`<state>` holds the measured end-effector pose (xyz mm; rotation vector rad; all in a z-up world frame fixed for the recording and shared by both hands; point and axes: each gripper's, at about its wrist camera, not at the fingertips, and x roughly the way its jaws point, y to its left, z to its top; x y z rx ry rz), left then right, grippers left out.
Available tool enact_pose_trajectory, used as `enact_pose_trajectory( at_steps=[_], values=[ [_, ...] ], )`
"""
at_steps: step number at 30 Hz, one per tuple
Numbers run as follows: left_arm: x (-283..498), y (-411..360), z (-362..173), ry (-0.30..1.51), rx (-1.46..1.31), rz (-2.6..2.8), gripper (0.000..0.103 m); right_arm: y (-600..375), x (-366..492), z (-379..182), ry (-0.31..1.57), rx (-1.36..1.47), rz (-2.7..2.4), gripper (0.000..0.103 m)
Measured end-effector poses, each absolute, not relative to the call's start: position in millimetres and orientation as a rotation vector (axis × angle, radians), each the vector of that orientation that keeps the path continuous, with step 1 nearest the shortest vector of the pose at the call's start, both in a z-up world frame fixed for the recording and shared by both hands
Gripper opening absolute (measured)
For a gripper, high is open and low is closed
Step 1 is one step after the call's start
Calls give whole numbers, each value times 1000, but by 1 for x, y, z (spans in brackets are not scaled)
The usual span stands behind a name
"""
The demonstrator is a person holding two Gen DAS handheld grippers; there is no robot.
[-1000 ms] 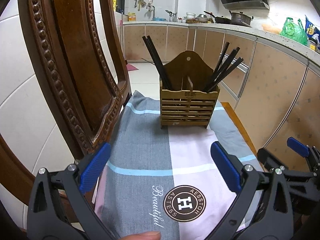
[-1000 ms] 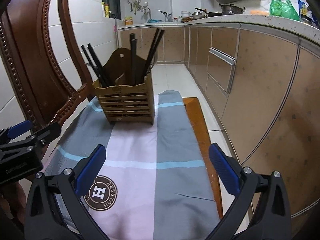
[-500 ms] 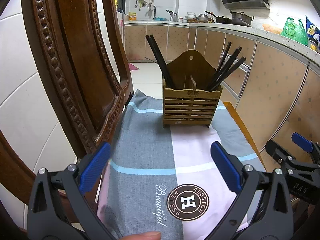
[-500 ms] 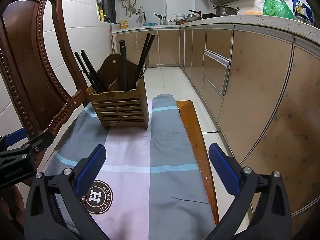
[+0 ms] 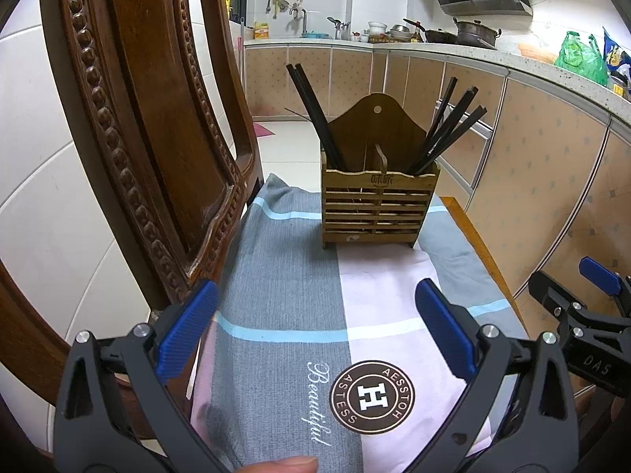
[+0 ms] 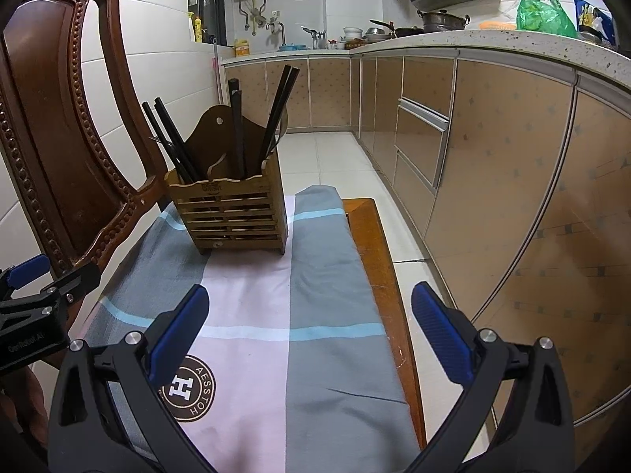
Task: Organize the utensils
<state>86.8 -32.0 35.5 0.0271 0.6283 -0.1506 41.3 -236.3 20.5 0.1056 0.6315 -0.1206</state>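
Observation:
A slatted wooden utensil holder (image 5: 379, 208) (image 6: 232, 213) stands upright at the far end of a grey and pink cloth (image 5: 299, 283) (image 6: 315, 276). Black chopsticks lean in its left compartment (image 5: 315, 114) and several more in its right compartment (image 5: 449, 126); both bundles also show in the right wrist view (image 6: 240, 126). My left gripper (image 5: 315, 335) is open, well short of the holder, with nothing between its blue pads. My right gripper (image 6: 311, 335) is open too, over the cloth's right half, and empty. Each gripper shows at the edge of the other's view.
A carved wooden chair back (image 5: 138, 126) (image 6: 59, 138) rises close on the left. The cloth covers a narrow wooden surface whose bare edge (image 6: 378, 276) runs on the right. Kitchen cabinets (image 6: 493, 157) line the right side, tiled floor (image 6: 327, 157) lies beyond. A fingertip (image 5: 284, 463) shows at the bottom.
Both grippers have drifted slightly; the holder sits a little further right in the left view and further left in the right view. Both stay open and empty.

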Motion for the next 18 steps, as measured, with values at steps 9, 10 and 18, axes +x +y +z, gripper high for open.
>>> enact_pose_trajectory(
  at_steps=[9,10,18],
  values=[
    [88,-33,34,634,33,-152,99,-236,42,18,636,100,-122,100],
    [89,-33,33,634,33,-152,99,-237,42,18,636,100,-122,100],
    [88,-31,31,627,10,-168,99,-237,43,16,639,98,-124,100]
  ],
)
